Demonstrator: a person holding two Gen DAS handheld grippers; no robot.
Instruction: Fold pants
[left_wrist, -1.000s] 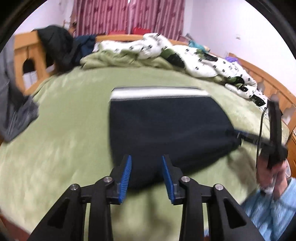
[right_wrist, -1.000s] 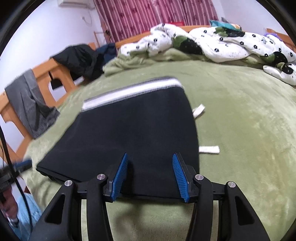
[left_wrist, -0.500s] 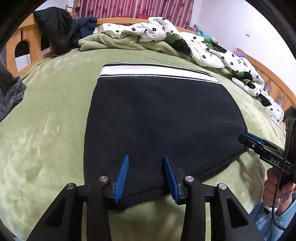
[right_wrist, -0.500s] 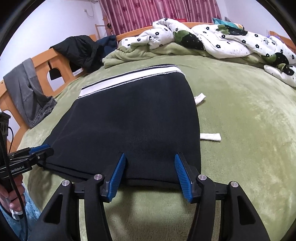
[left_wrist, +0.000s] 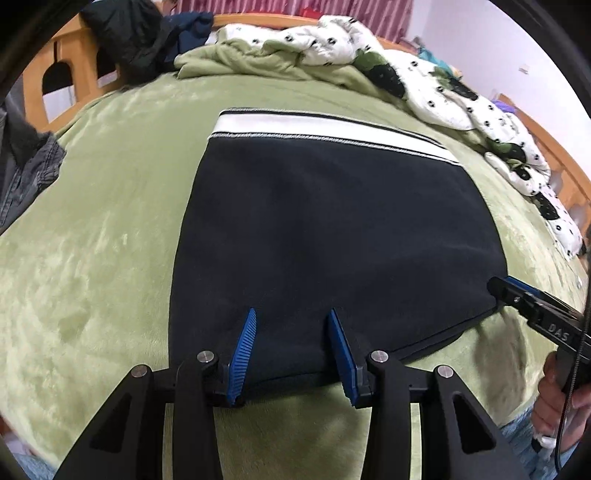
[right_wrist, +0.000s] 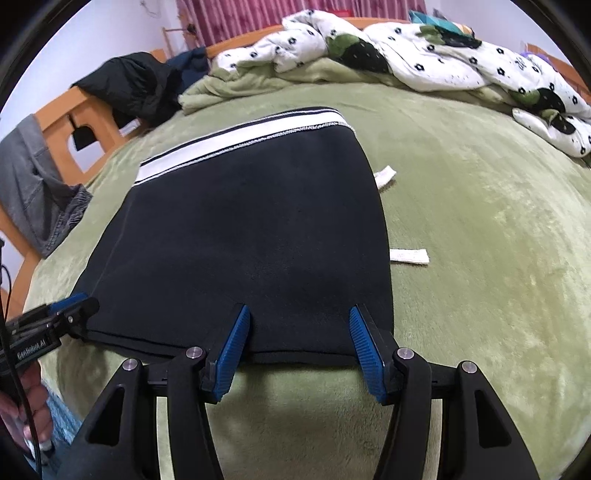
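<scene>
The dark navy pants (left_wrist: 332, 236) lie folded flat on the green bed cover, white waistband (left_wrist: 325, 133) at the far end. They also show in the right wrist view (right_wrist: 251, 240). My left gripper (left_wrist: 291, 328) is open, its fingers over the near left part of the pants' front edge. My right gripper (right_wrist: 299, 325) is open over the near right part of that edge. Each gripper shows at the other view's side: the right one (left_wrist: 506, 291) and the left one (right_wrist: 79, 306). Neither holds cloth.
A rumpled white flowered quilt (left_wrist: 424, 81) and green blanket lie at the back of the bed. Dark clothes (right_wrist: 136, 88) hang on the wooden bed frame. Grey jeans (right_wrist: 37, 192) hang at the left. Two white drawstring ends (right_wrist: 408, 255) lie to the right of the pants.
Both grippers have moved forward and lower, closer to the pants' near edge. The pants have settled flat. Both grippers stay open.
</scene>
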